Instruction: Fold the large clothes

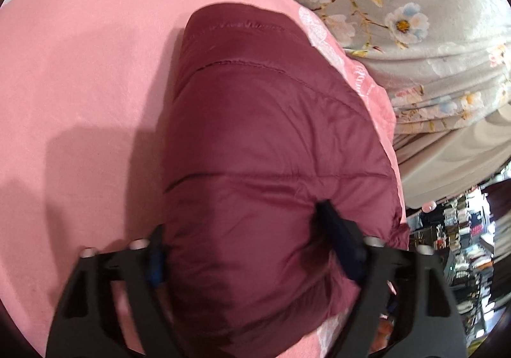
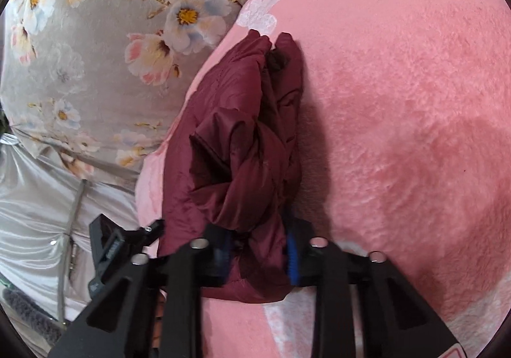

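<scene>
A maroon quilted puffer jacket [image 1: 255,134] lies bunched on a pink blanket [image 1: 80,86]. In the left wrist view my left gripper [image 1: 242,246] straddles the near end of the jacket, its jaws wide apart with the padded fabric bulging between them; one black finger [image 1: 338,243] presses into the fabric. In the right wrist view the same jacket [image 2: 242,140] is a narrow folded bundle, and my right gripper [image 2: 258,252] is shut on its near end, fabric pinched between the blue-padded fingers [image 2: 291,259].
A grey flowered bedcover [image 1: 399,6] lies beside the pink blanket and shows in the right wrist view too [image 2: 95,38]. Shiny silver-white fabric [image 2: 38,198] hangs at the lower left. Cluttered shelves [image 1: 453,246] stand past the bed edge.
</scene>
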Demonstrator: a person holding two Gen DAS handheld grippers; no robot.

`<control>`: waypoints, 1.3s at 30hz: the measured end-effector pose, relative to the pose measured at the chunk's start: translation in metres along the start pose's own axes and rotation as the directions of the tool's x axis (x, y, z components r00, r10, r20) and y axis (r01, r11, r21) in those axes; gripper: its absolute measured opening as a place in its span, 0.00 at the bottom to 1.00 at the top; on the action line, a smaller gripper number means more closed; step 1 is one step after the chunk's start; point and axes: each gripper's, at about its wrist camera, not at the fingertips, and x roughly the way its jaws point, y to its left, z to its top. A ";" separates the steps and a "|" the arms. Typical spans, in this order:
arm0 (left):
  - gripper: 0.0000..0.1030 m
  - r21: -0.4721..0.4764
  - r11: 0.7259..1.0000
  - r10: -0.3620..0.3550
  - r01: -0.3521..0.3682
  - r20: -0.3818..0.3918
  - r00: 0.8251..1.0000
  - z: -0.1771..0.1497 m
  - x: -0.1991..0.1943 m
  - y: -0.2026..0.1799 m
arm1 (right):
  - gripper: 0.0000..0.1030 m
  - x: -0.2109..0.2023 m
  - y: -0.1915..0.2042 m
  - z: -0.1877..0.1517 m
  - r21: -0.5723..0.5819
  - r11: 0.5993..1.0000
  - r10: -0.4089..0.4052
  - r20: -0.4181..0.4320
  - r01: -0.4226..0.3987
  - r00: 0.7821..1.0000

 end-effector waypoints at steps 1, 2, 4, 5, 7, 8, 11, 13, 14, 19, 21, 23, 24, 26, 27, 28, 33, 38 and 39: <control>0.54 0.015 1.000 -0.009 0.009 -0.001 1.000 0.000 -0.006 0.000 | 0.17 -0.002 0.003 -0.001 -0.011 1.000 0.000 0.004 0.000 1.000; 0.48 0.031 0.999 -0.018 0.019 -0.007 1.000 0.000 -0.013 0.000 | 0.17 -0.004 0.006 -0.002 -0.020 1.000 0.000 0.004 0.000 1.000; 0.45 0.082 0.996 -0.021 0.023 -0.022 1.000 -0.004 -0.027 -0.004 | 0.16 -0.010 0.013 -0.008 -0.052 0.999 -0.007 -0.019 0.006 1.000; 0.45 0.099 0.995 -0.019 0.022 -0.030 0.999 -0.007 -0.032 -0.005 | 0.16 -0.013 0.018 -0.013 -0.081 0.996 -0.024 -0.036 0.021 0.999; 0.45 0.130 0.991 -0.023 0.030 -0.052 0.998 -0.020 -0.046 -0.002 | 0.18 -0.022 0.027 -0.027 -0.137 0.989 -0.071 -0.071 0.061 0.995; 0.47 0.138 0.990 -0.026 0.034 -0.056 0.998 -0.025 -0.048 0.000 | 0.20 -0.026 0.031 -0.038 -0.166 0.983 -0.093 -0.087 0.078 0.992; 0.60 0.054 0.996 -0.062 0.068 -0.105 0.993 -0.041 -0.051 0.030 | 0.35 -0.033 0.033 -0.061 -0.216 0.966 -0.165 -0.087 0.143 0.982; 0.70 -0.008 0.998 -0.062 0.062 -0.090 0.994 -0.042 -0.050 0.045 | 0.54 -0.032 0.029 -0.065 -0.211 0.963 -0.185 -0.077 0.165 0.980; 0.77 -0.026 0.998 -0.056 0.054 -0.079 0.995 -0.041 -0.051 0.050 | 0.56 -0.030 0.027 -0.064 -0.198 0.966 -0.183 -0.075 0.165 0.980; 0.93 -0.047 0.997 -0.070 0.067 -0.059 0.996 -0.028 -0.038 0.050 | 0.61 -0.013 0.006 -0.046 -0.024 0.998 -0.053 -0.090 0.051 0.995; 0.93 -0.029 0.998 -0.063 0.061 -0.042 0.997 -0.028 -0.032 0.041 | 0.58 -0.005 0.001 -0.042 0.029 1.000 -0.004 -0.085 0.007 0.996; 0.84 0.000 0.996 -0.089 0.089 -0.056 0.994 -0.028 -0.028 0.027 | 0.37 0.001 0.009 -0.042 0.021 0.999 0.034 -0.091 -0.033 0.995; 0.77 0.010 0.998 -0.066 0.066 -0.038 0.997 -0.028 -0.029 0.021 | 0.27 0.001 0.012 -0.043 0.014 0.999 0.045 -0.089 -0.043 0.995; 0.62 0.082 0.996 -0.046 0.047 -0.007 0.999 -0.027 -0.039 0.005 | 0.18 -0.005 0.026 -0.041 -0.045 0.998 0.032 -0.069 -0.035 0.997; 0.52 0.120 0.992 -0.042 0.041 0.006 0.999 -0.025 -0.045 -0.002 | 0.17 -0.012 0.038 -0.041 -0.085 0.996 0.030 -0.048 -0.034 0.998; 0.49 0.146 0.988 -0.048 0.045 0.015 0.999 -0.024 -0.052 -0.007 | 0.16 -0.018 0.050 -0.039 -0.121 0.992 0.031 -0.028 -0.034 0.999; 0.41 0.302 0.951 -0.102 0.063 0.115 0.988 -0.015 -0.102 -0.048 | 0.15 -0.052 0.122 -0.033 -0.329 0.944 0.016 0.100 0.017 0.995; 0.41 0.443 0.896 -0.176 0.037 0.279 0.944 -0.004 -0.162 -0.083 | 0.15 -0.076 0.199 -0.036 -0.540 0.835 0.039 0.248 0.104 0.968; 0.41 0.475 0.880 -0.197 0.024 0.318 0.927 -0.001 -0.177 -0.088 | 0.15 -0.080 0.212 -0.036 -0.572 0.814 0.067 0.270 0.104 0.961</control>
